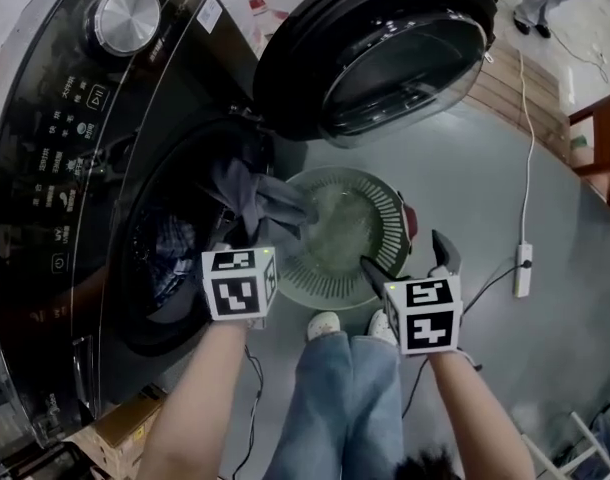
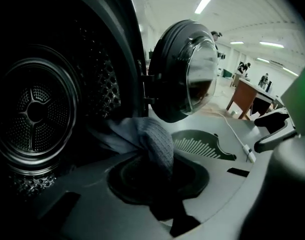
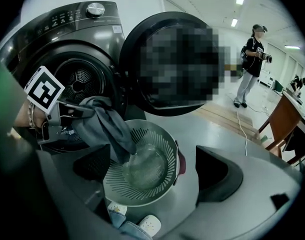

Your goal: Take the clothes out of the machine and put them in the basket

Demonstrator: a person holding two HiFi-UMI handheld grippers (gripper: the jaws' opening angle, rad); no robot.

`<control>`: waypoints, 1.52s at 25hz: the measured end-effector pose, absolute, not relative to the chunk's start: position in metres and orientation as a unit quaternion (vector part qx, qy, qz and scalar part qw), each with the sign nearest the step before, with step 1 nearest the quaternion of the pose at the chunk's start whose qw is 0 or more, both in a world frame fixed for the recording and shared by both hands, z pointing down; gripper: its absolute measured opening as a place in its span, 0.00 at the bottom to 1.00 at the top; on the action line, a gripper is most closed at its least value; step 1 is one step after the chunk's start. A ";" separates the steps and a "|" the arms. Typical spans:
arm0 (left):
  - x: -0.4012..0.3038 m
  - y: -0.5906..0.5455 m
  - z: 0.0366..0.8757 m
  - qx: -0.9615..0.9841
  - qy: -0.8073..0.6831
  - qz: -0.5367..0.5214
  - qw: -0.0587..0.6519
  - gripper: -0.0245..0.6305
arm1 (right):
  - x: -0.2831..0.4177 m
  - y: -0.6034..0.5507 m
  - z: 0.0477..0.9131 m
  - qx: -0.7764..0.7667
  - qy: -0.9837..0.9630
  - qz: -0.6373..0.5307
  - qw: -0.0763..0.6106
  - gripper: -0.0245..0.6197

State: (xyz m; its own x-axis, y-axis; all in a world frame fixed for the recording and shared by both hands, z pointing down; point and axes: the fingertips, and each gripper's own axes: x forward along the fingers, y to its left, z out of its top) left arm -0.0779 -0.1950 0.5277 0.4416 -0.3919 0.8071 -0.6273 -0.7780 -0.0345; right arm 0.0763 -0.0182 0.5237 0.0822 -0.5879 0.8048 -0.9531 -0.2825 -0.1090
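Left tool (image 2: 160, 176) is gripping the grey garment (image 1: 260, 203) at the machine (image 1: 45, 168) mouth, just beside the basket (image 1: 385, 218); right tool (image 1: 406, 253) is hanging open, empty, at the basket's edge.

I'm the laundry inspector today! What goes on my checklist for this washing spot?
Surface: grey floor.
Job's things: washing machine, door open; grey garment partly out of the drum, hanging over the slotted basket; more clothes inside.
Clutter: cardboard box beside the machine.
Grippers: left gripper shut on the grey garment; right gripper open, empty.
Cables: white cable and power strip on the floor.
Surroundings: person standing; wooden desk.
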 end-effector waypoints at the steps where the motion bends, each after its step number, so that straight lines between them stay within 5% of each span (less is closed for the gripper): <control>1: -0.075 -0.189 0.525 0.840 -0.301 0.427 0.147 0.14 | 0.078 -0.017 0.522 0.699 -0.551 0.393 0.232 0.87; 24: 0.006 -0.052 0.485 0.889 -0.041 0.366 0.273 0.14 | 0.126 0.022 0.511 0.742 -0.484 0.421 0.197 0.87; 31: 0.012 -0.046 0.497 0.891 -0.030 0.395 0.223 0.14 | 0.124 0.022 0.515 0.739 -0.482 0.427 0.197 0.86; 33: 0.006 -0.052 0.512 0.879 -0.066 0.425 0.204 0.18 | 0.121 0.020 0.517 0.736 -0.486 0.426 0.201 0.86; 36: 0.003 -0.053 0.526 0.865 -0.100 0.440 0.220 0.52 | 0.118 0.019 0.519 0.731 -0.491 0.427 0.204 0.87; 38: 0.002 -0.056 0.531 0.860 -0.122 0.438 0.232 0.64 | 0.116 0.018 0.521 0.730 -0.492 0.428 0.205 0.86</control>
State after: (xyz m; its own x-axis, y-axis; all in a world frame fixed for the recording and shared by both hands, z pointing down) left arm 0.0017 -0.0565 0.5305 0.5867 -0.0073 0.8097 -0.4140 -0.8621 0.2922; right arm 0.1160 0.0184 0.5205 0.1498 -0.5423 0.8267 -0.8940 -0.4315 -0.1211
